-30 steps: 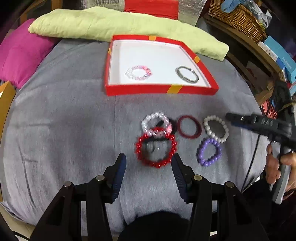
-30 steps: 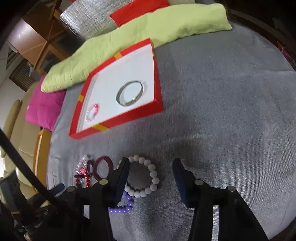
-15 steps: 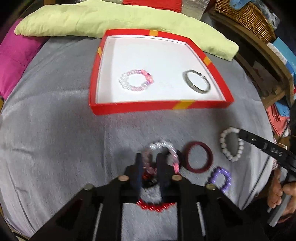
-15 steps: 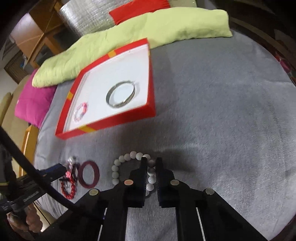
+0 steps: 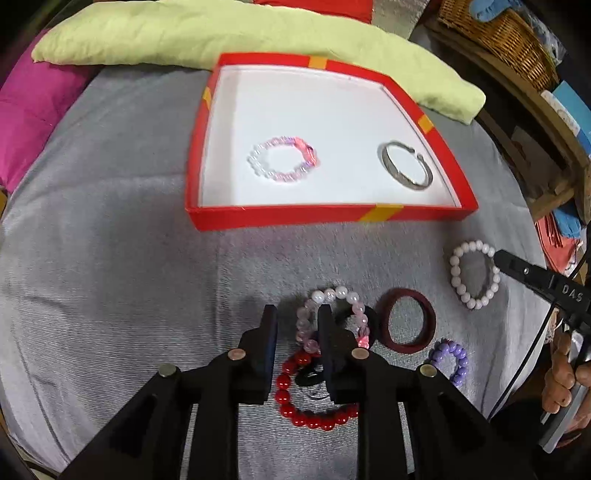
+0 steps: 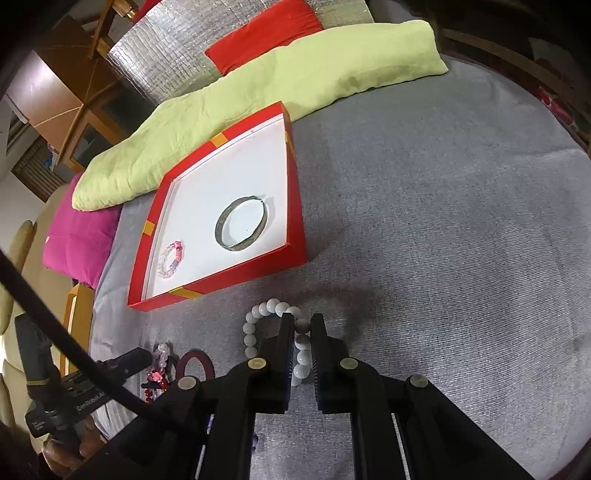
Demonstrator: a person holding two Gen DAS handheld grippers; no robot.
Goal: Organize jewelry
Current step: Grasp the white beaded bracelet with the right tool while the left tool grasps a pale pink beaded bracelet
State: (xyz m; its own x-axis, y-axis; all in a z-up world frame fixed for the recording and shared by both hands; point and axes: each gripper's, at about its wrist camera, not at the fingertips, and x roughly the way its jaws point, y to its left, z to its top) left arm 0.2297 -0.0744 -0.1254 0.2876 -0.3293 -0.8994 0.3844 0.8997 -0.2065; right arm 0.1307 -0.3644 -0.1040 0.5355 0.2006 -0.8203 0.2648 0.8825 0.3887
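Left wrist view: left gripper (image 5: 295, 325) tips low over the bracelet cluster on the grey bedspread (image 5: 110, 277), jaws opening, narrow gap. Pale pink bead bracelet (image 5: 334, 295) and red bead bracelet (image 5: 295, 402) both run through that gap; pads not pressing on either. Black ring-shaped piece (image 5: 308, 376) under the same cluster, type unclear. Just right of the cluster: maroon bangle (image 5: 408, 321) flat on the cloth, purple bead bracelet (image 5: 450, 358) beside it and partly hidden by the gripper body. Further right: white bead bracelet (image 5: 471, 273), right gripper tips at its right-hand edge.

Right wrist view: right gripper (image 6: 303, 325) nearly closed, pads clamped on one side of the white bead bracelet (image 6: 266, 308); rest of the loop lies on the bedspread (image 6: 443, 258) left of the fingers.

Red tray box (image 5: 332, 214) with white floor, beyond the loose pieces, well apart from them. Inside: pink-and-clear bead bracelet (image 5: 284, 164) toward left, silver open bangle (image 5: 406, 164) toward right, apart from each other. Same two pieces in right wrist view: (image 6: 171, 258), (image 6: 242, 229).

Lime-green cushion (image 5: 221, 33) along the far edge behind the box; magenta cushion (image 5: 33, 110) at far left. Wicker basket (image 5: 498, 37) at upper right. Right hand (image 5: 565, 373) on its gripper handle, low right edge.
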